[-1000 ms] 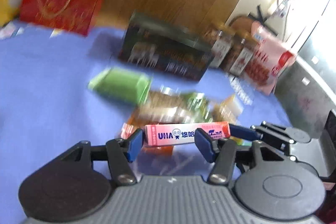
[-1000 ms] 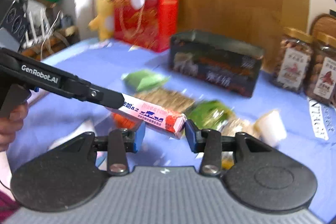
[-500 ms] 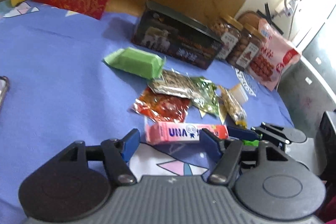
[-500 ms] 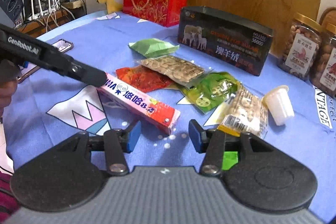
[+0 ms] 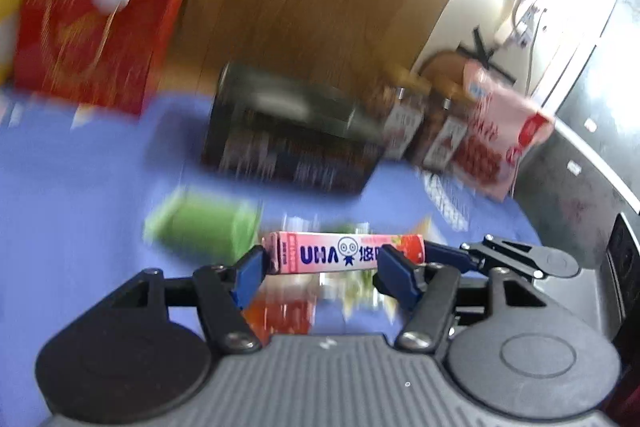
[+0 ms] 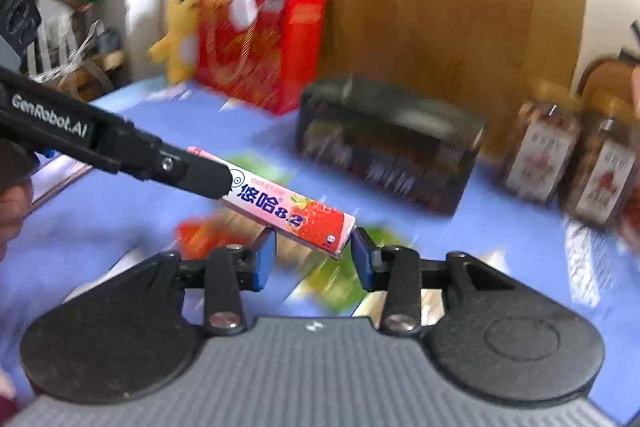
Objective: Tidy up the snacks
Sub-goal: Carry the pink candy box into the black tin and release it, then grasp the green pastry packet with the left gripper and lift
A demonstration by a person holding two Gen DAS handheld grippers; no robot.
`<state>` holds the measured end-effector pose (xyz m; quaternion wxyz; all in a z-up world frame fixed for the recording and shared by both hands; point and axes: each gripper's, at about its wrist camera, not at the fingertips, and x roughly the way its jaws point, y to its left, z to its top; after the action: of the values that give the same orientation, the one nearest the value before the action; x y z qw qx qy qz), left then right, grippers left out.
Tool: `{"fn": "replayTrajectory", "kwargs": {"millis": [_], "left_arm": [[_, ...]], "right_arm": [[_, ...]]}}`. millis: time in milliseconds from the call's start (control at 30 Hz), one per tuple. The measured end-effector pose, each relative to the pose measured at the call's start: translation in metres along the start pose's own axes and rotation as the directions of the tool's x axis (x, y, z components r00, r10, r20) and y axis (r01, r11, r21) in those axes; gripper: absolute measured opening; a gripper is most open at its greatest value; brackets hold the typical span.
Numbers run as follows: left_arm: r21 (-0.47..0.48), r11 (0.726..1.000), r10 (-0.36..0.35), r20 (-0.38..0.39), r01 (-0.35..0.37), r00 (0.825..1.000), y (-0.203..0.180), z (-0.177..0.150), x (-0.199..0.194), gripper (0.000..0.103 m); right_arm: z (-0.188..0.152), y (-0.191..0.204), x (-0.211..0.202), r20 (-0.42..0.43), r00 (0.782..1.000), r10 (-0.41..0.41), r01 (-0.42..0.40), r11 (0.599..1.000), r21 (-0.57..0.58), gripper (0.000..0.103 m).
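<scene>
I'm holding the pink candy box aloft mid-frame, its long axis crosswise: left gripper jaws grasping it lengthwise, right gripper jaws, just closing, pinching its nearer end.

My blue pads flank a pink candy box with blue lettering and a red strawberry end; lilac-blue tablecloth below
</scene>
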<state>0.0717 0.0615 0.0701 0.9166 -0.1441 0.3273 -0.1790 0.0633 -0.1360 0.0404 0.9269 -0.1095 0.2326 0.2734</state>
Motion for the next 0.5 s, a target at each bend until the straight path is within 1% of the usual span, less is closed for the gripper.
{"fn": "replayTrajectory", "kwargs": {"millis": [67,167,233,300,367,433,500], "left_arm": [[0.032,0.999,0.006,0.037,-0.007,0.999,-0.006,0.028,0.01,0.062],[0.065,0.998,0.009,0.1,-0.015,0.995,-0.009,0.065,0.029,0.062],[0.06,0.998,0.011,0.112,-0.018,0.994,-0.006,0.085,0.048,0.062],[0.04,0.999,0.017,0.098,-0.021,0.995,0.001,0.1,0.07,0.062],[0.025,0.999,0.021,0.088,-0.023,0.996,0.011,0.109,0.088,0.062],[0.018,0.999,0.049,0.074,-0.05,0.996,0.018,0.112,0.102,0.062],[0.0,0.998,0.07,0.039,-0.07,0.997,0.028,0.113,0.112,0.062]], "right_arm": [[0.018,-0.014,0.011,0.051,0.998,-0.035,0.035,0.999,0.011,0.044],[0.043,-0.039,0.035,0.085,0.994,-0.074,0.07,0.996,0.051,0.044],[0.056,-0.054,0.052,0.088,0.992,-0.088,0.081,0.993,0.084,0.044],[0.065,-0.068,0.071,0.086,0.991,-0.1,0.091,0.99,0.106,0.044],[0.071,-0.076,0.084,0.079,0.991,-0.105,0.094,0.987,0.13,0.046],[0.074,-0.082,0.099,0.053,0.994,-0.09,0.082,0.986,0.145,0.048],[0.075,-0.084,0.111,0.017,0.997,-0.077,0.074,0.986,0.148,0.049]]}}
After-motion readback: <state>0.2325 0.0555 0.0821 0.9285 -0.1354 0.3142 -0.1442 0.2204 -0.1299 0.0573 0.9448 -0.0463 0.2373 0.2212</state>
